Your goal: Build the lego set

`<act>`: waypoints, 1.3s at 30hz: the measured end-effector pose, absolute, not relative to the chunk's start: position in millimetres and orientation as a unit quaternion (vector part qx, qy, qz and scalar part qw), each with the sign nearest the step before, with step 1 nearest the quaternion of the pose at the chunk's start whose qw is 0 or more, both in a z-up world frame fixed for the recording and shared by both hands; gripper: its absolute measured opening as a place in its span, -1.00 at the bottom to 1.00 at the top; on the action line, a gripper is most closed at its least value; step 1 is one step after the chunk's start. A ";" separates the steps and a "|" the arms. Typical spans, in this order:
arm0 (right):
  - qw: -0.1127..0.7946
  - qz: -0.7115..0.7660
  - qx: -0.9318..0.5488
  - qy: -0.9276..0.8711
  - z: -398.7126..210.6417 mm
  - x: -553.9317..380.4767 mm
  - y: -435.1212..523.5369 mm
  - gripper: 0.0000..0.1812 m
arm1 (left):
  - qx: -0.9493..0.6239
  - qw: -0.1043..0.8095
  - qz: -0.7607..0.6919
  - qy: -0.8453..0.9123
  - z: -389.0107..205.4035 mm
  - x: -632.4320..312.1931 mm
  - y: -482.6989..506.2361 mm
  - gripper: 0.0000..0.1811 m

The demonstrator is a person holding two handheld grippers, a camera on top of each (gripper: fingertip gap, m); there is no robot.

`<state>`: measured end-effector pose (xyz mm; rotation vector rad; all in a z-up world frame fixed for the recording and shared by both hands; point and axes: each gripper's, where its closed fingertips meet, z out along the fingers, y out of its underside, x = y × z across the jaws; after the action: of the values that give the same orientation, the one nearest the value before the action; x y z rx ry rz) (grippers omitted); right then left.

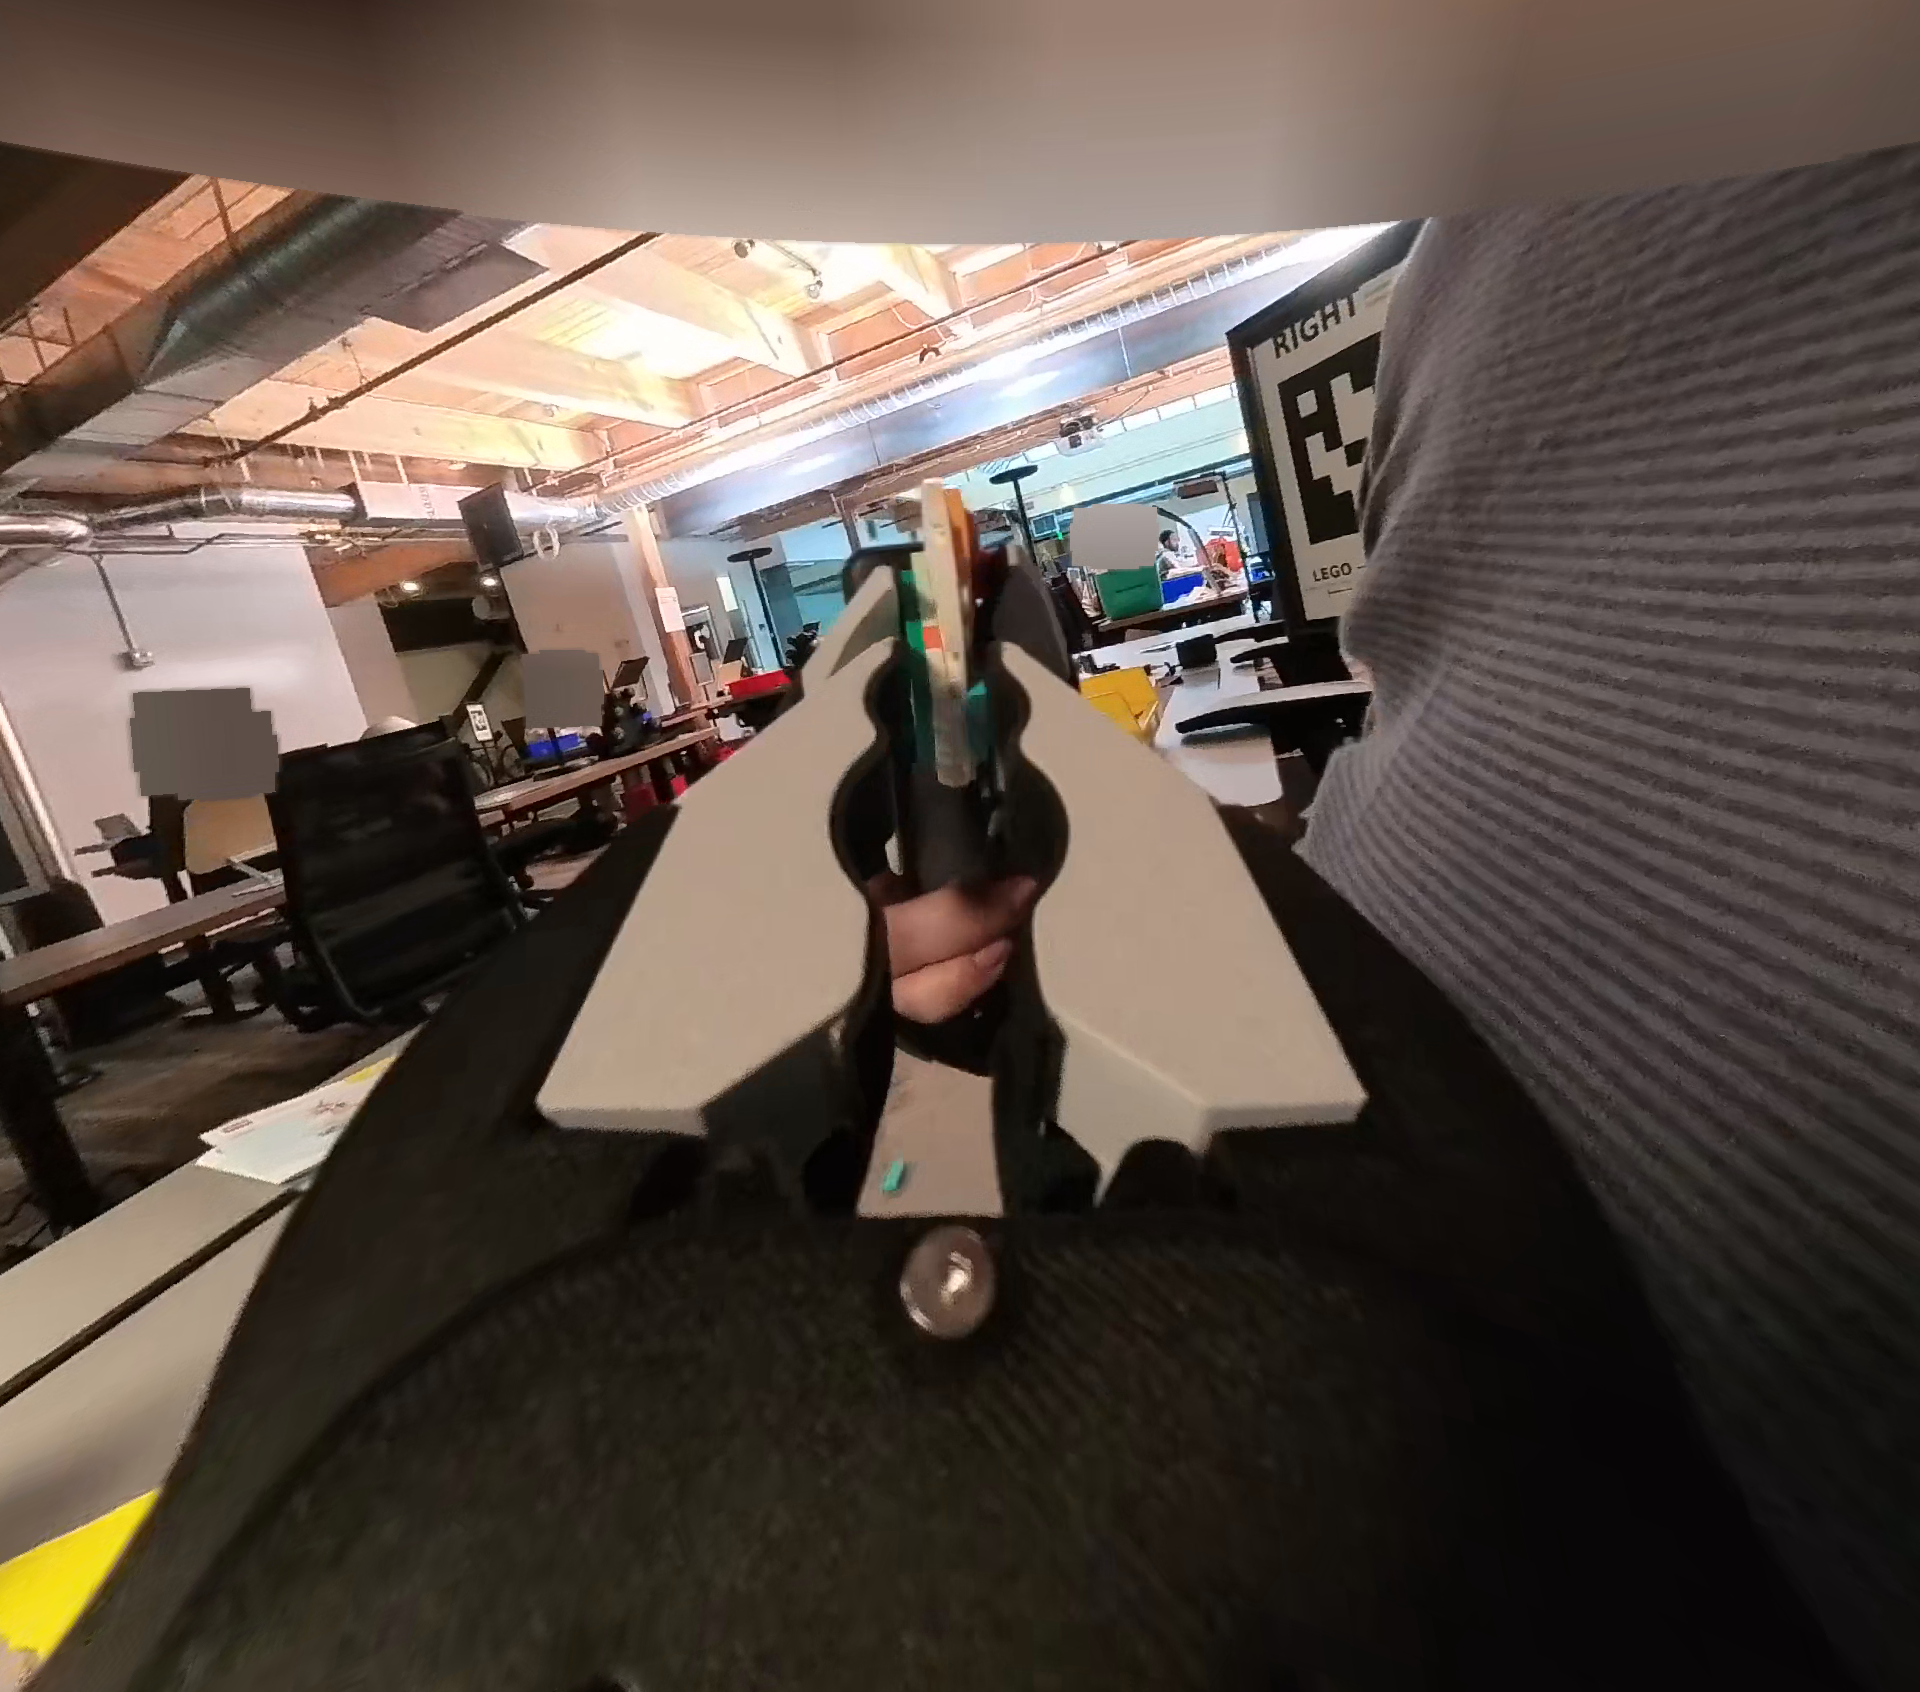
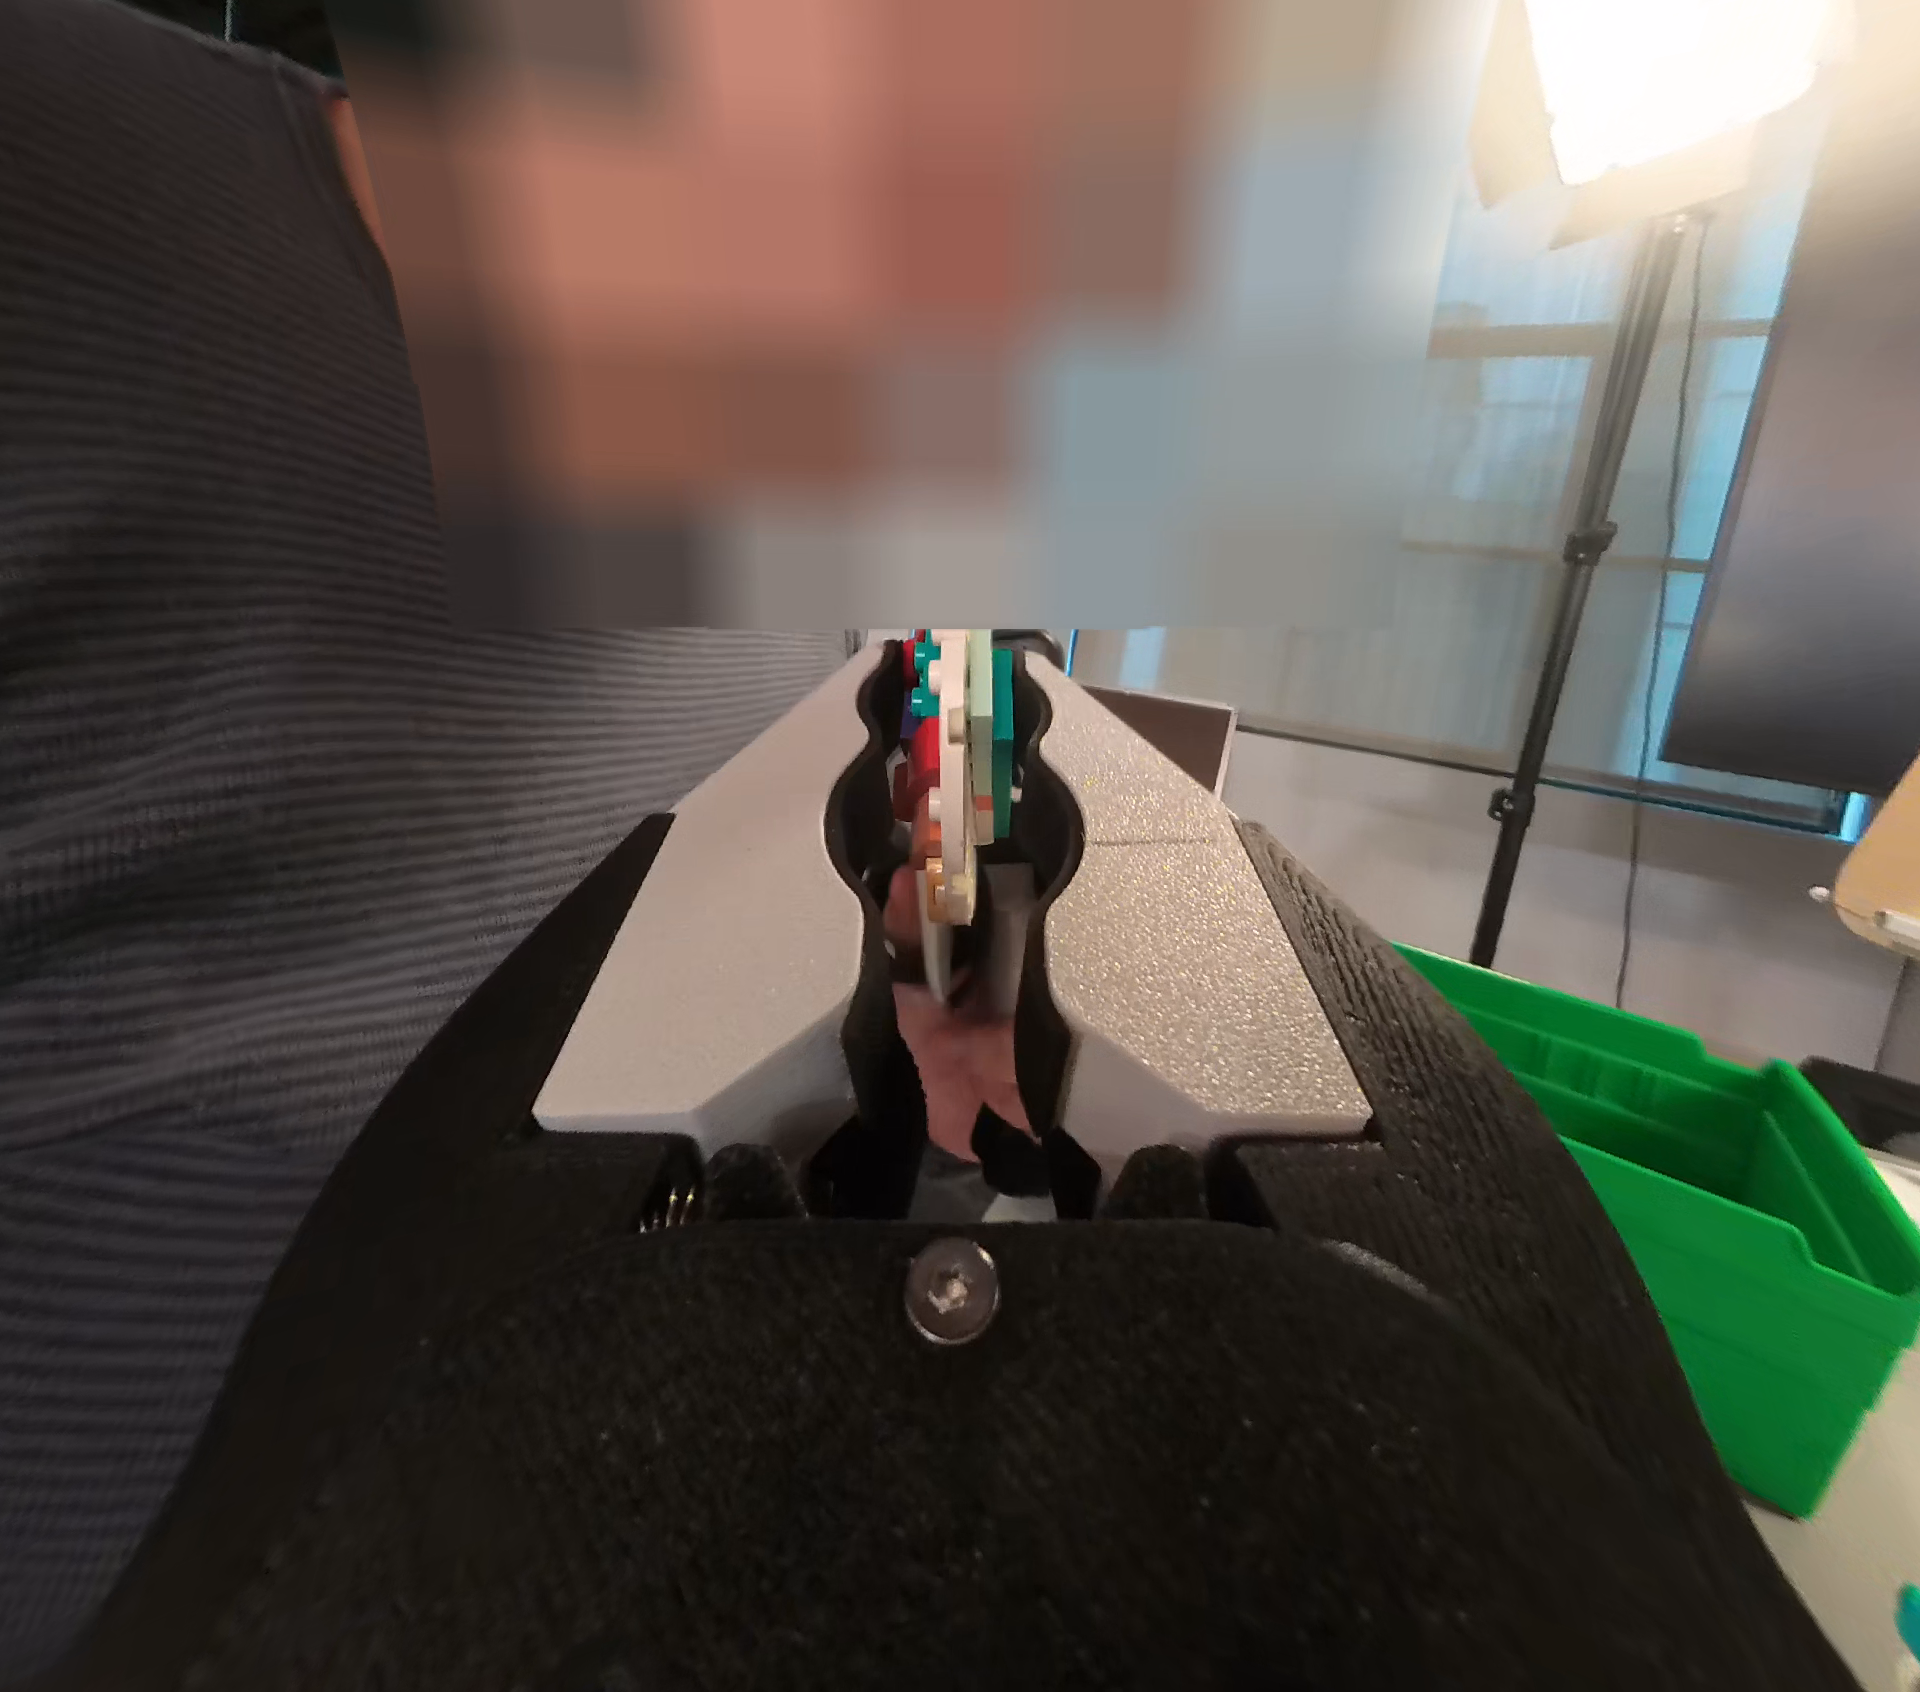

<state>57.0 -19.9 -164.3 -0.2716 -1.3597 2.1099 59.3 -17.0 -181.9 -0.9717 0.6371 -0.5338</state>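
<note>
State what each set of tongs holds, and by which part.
Both tongs clamp the same lego assembly, edge-on: the right tongs and the left tongs each press its flat faces from opposite sides.

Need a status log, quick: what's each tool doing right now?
Left tool: closed on the lego build.
Right tool: closed on the same lego build.
</note>
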 end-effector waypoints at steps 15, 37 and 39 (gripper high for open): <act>0.290 0.802 -0.136 -0.505 -171.1 55.1 -9.0 -0.81 | -0.491 0.774 -0.284 0.281 -190.2 58.3 -5.8 -0.87; 0.160 0.679 -0.528 -0.484 -300.2 -13.4 72.2 -0.46 | -0.724 0.470 -0.504 0.017 -323.3 19.0 26.2 -0.83; 0.225 0.580 -0.576 -0.531 -332.7 -16.7 103.5 -0.49 | -0.714 0.436 -0.544 -0.066 -337.0 8.1 27.6 -0.83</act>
<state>-16.7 103.5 -332.7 -1.5887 -1.4642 1.5999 8.1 27.6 -337.0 -1.7777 -0.1643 -1.3532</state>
